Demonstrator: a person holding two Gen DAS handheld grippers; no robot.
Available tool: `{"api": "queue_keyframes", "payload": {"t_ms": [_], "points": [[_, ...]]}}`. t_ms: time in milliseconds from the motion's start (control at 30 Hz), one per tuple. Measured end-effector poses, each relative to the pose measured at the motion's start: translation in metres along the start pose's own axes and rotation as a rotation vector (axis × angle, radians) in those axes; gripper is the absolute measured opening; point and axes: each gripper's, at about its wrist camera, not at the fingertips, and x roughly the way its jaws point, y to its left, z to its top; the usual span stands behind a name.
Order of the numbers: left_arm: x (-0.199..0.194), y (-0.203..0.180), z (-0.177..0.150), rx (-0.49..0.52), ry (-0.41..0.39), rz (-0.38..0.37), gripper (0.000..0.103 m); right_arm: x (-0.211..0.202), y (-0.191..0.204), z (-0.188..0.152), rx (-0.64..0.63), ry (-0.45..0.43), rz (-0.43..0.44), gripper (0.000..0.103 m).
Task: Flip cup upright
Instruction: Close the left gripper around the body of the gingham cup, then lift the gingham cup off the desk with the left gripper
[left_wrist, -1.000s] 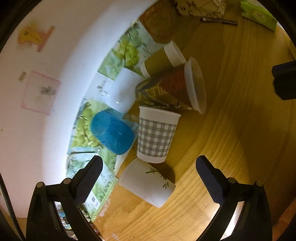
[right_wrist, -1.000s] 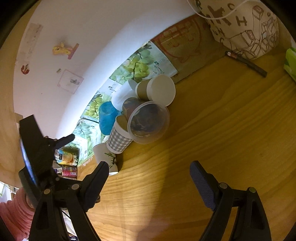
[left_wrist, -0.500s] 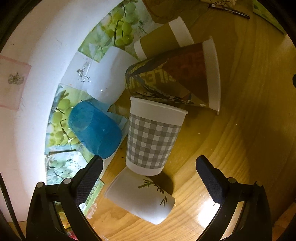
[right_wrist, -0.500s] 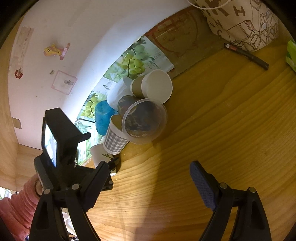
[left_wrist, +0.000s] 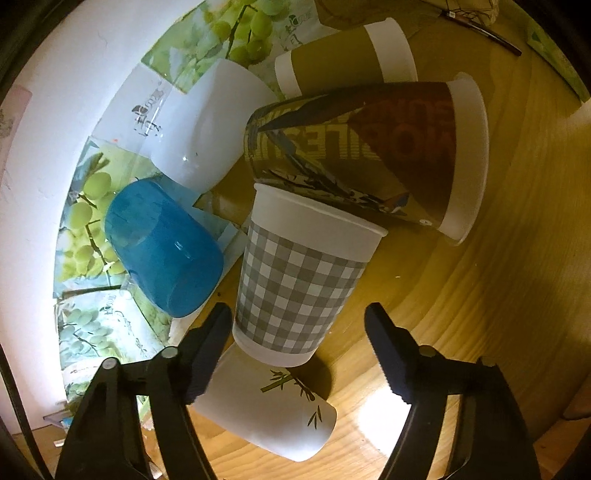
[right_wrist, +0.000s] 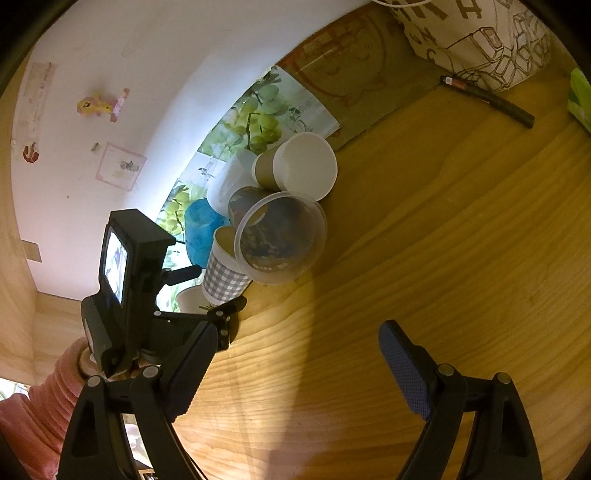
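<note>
Left hand-held gripper spread wide, fingers flanking base of grey-checked paper cup, upright on wooden surface. White bamboo-print cup lying nearer. Right hand-held gripper open, empty. Brown printed cup lying beyond.

Legible text is limited. The printed cup, lying on its side at upper centre of the left wrist view, carries large block letters, mirrored or inverted; no word can be confirmed. The patterned bag, upper right of the right wrist view, shows letters "H" and "C".
</note>
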Motion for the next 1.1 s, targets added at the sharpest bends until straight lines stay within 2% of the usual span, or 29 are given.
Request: {"api": "queue_keyframes", "payload": {"t_ms": [133,400,667,900,1100], "points": [[0.009,0.008,0.001,-0.012,0.020,0.006,0.063,0.001,0.002,-0.001,-0.005,0.004,0.004,0.090],[0.013,0.020,0.001,-0.038,0.028,-0.017,0.062,0.000,0.006,-0.004,-0.012,0.006,0.010,0.090],[-0.008,0.031,-0.005,-0.091,0.007,-0.015,0.061,-0.003,0.014,-0.010,-0.035,0.009,0.019,0.090],[-0.025,0.038,-0.019,-0.170,-0.005,-0.024,0.060,-0.010,0.027,-0.016,-0.067,0.015,0.013,0.090],[-0.043,0.042,-0.035,-0.275,0.008,-0.033,0.060,-0.019,0.038,-0.023,-0.127,0.021,0.017,0.090]]}}
